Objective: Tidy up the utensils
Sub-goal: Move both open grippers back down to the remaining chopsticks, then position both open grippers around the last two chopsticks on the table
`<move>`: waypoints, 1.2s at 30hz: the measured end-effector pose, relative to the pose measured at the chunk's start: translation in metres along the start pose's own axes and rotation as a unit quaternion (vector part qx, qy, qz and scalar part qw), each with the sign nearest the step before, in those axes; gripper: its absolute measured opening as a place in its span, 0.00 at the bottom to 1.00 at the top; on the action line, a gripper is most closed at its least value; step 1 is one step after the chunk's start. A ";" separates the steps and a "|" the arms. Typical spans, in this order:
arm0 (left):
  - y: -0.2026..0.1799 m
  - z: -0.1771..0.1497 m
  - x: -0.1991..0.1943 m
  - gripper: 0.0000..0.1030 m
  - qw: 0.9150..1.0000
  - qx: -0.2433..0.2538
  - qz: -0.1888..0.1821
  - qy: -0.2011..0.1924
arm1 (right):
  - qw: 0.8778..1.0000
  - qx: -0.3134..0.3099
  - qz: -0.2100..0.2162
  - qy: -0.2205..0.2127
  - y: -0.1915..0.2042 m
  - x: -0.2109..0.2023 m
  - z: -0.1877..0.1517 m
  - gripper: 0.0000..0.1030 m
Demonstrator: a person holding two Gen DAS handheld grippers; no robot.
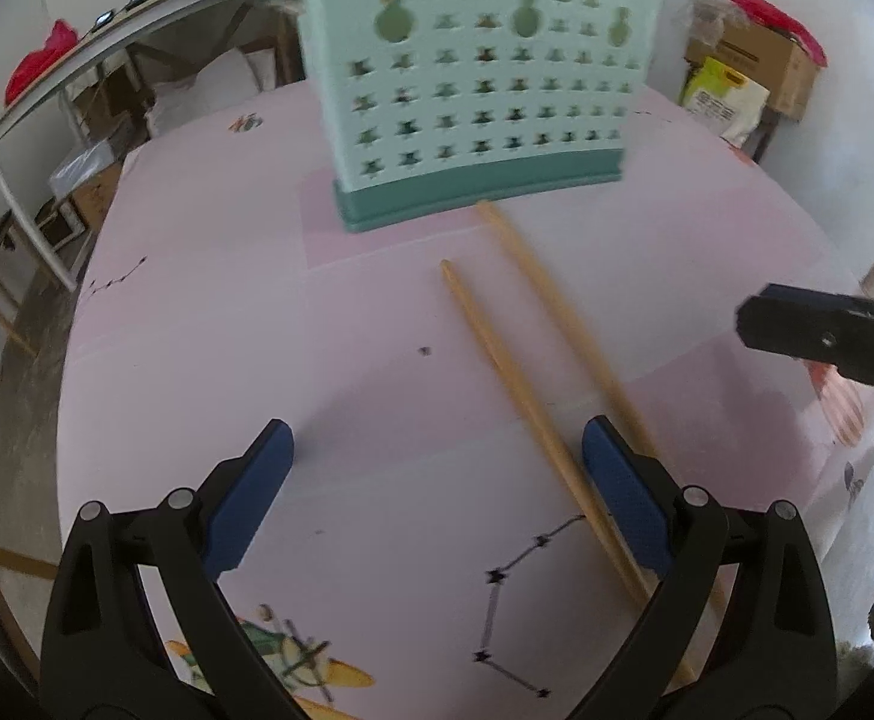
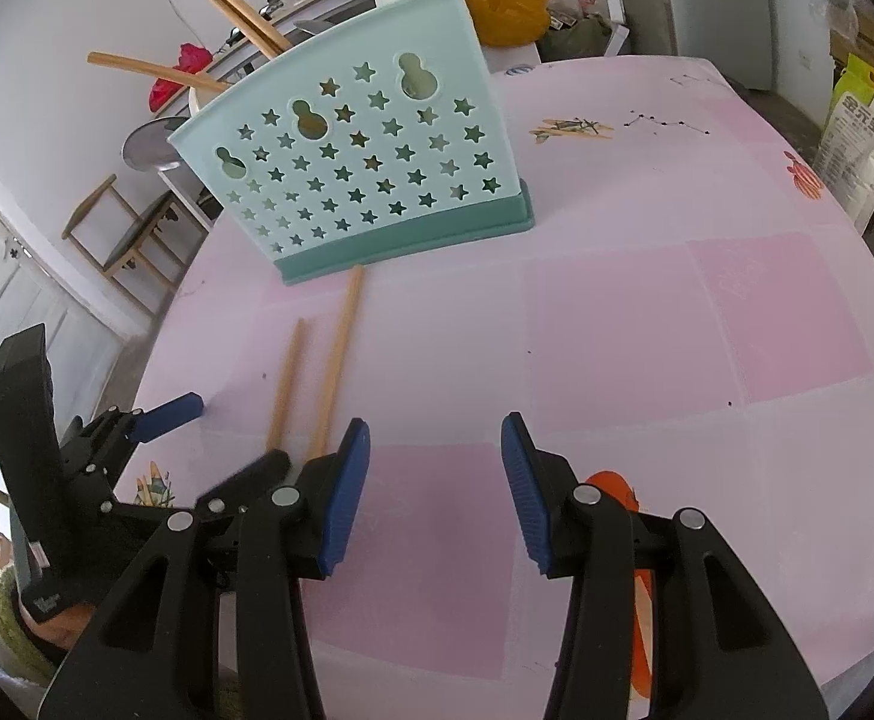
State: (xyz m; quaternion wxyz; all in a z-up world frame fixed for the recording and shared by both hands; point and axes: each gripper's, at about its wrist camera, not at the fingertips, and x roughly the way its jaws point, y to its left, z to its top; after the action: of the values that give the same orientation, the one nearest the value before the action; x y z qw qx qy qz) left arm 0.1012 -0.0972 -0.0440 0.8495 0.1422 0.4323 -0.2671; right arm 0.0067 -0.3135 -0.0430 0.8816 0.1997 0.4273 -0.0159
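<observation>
The pink tabletop (image 2: 616,312) takes up most of the room's middle, and toward its far side stands the mint utensil holder (image 2: 365,162), upright on its darker green base, its star-punched wall facing both grippers. Some wooden sticks (image 2: 245,12) already poke out over its top edge, so it looks like the place the loose pieces are meant to end up.

Two chopsticks lie flat on the tabletop in front of the holder, roughly side by side and pointing toward it. The longer-reaching chopstick (image 1: 562,312) has its far tip just at the holder's base; the shorter-reaching chopstick (image 1: 502,366) stops well short of it. My guess is they sit there as the next things to collect.

The left gripper (image 1: 437,450) hangs low over their near ends with its jaws spread wide and nothing between the pads. The nearer chopstick runs just inside its right-hand finger, while the other passes under or beside that finger, so neither sits squarely in the gap.

The right gripper (image 2: 435,444) waits off to the side over bare tabletop, jaws parted and empty; the chopsticks lie just outside its left-hand finger. An orange utensil (image 2: 616,489) shows partly behind its right-hand finger.
</observation>
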 end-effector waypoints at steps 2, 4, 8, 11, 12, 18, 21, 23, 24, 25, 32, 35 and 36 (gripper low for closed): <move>0.007 -0.001 -0.001 0.90 1.000 -0.003 0.009 0.000 | 1.000 -0.004 0.006 0.001 0.002 0.001 0.000 0.44; 0.013 -0.003 -0.003 0.90 1.000 -0.007 0.017 0.001 | 1.000 -0.015 0.014 0.003 0.008 0.002 0.000 0.44; 0.027 -0.004 -0.005 0.90 0.999 -0.023 0.027 0.004 | 0.998 -0.058 0.026 0.014 0.031 0.010 -0.003 0.44; 0.034 -0.006 -0.005 0.90 0.999 -0.034 0.030 0.005 | 0.995 -0.100 0.016 0.024 0.050 0.020 -0.008 0.41; 0.036 -0.006 -0.005 0.90 0.999 -0.037 0.032 0.005 | 0.993 -0.110 0.012 0.028 0.054 0.023 -0.010 0.40; 0.036 -0.007 -0.004 0.90 0.999 -0.038 0.026 0.004 | 0.985 -0.162 -0.040 0.037 0.074 0.035 -0.020 0.17; 0.031 -0.006 -0.005 0.90 0.999 -0.036 0.016 0.003 | 0.989 -0.138 -0.043 0.039 0.064 0.032 -0.017 0.08; 0.027 -0.006 -0.006 0.91 0.999 -0.036 0.004 0.002 | 0.991 -0.115 -0.051 0.040 0.052 0.029 -0.013 0.07; 0.023 -0.007 -0.006 0.91 0.999 -0.035 -0.004 0.001 | 0.993 -0.102 -0.054 0.039 0.045 0.027 -0.012 0.07; 0.020 -0.007 -0.006 0.92 0.999 -0.033 -0.006 0.001 | 0.994 -0.086 -0.053 0.039 0.038 0.025 -0.011 0.07; 0.007 -0.008 -0.006 0.92 1.000 -0.010 0.003 0.001 | 0.999 -0.020 -0.015 0.039 0.007 0.009 -0.007 0.30; 0.007 -0.008 -0.007 0.92 1.000 -0.009 0.003 0.002 | 1.000 -0.005 -0.019 0.015 -0.002 -0.001 -0.005 0.50; 0.007 -0.008 -0.008 0.92 1.000 -0.009 0.002 0.004 | 1.000 -0.001 -0.020 0.011 -0.003 -0.003 -0.007 0.53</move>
State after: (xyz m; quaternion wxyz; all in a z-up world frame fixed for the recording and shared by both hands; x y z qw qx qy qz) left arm 0.0961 -0.0855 -0.0418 0.8496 0.1368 0.4375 -0.2609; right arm -0.0010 -0.3143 -0.0451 0.8767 0.1902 0.4407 -0.0310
